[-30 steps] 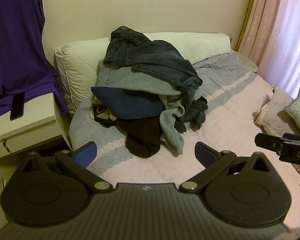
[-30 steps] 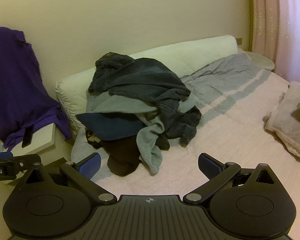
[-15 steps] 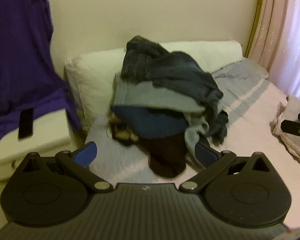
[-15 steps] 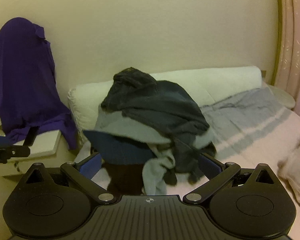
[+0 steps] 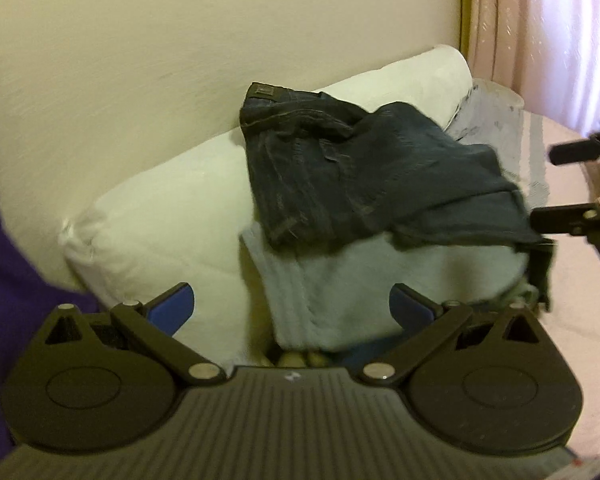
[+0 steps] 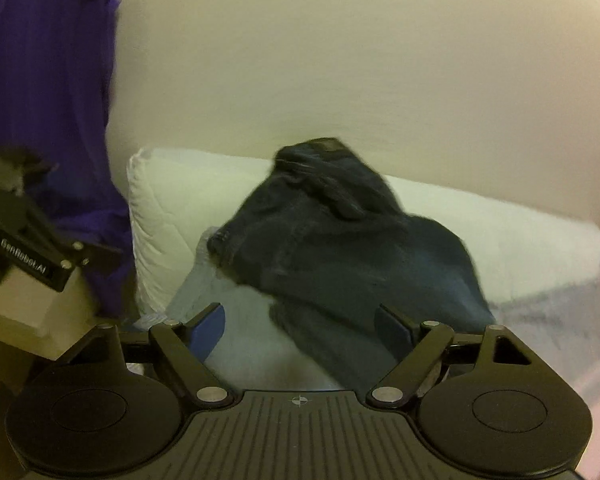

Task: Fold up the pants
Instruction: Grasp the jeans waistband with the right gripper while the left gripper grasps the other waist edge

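The dark jeans (image 5: 364, 176) lie crumpled on top of a pale grey garment (image 5: 364, 292), leaning against the white pillow (image 5: 168, 232) at the wall on the bed. The left tool (image 5: 292, 304) hovers just before the pile, spread wide and empty, and the right tool (image 6: 298, 330) is likewise wide apart, holding nothing, its blue fingertips (image 6: 208, 330) flanking the jeans' lower edge; a purple shirt (image 6: 48, 92) hangs at the left

Motion-blurred jeans (image 6: 348, 248), purple garment (image 6: 48, 80) cropped.
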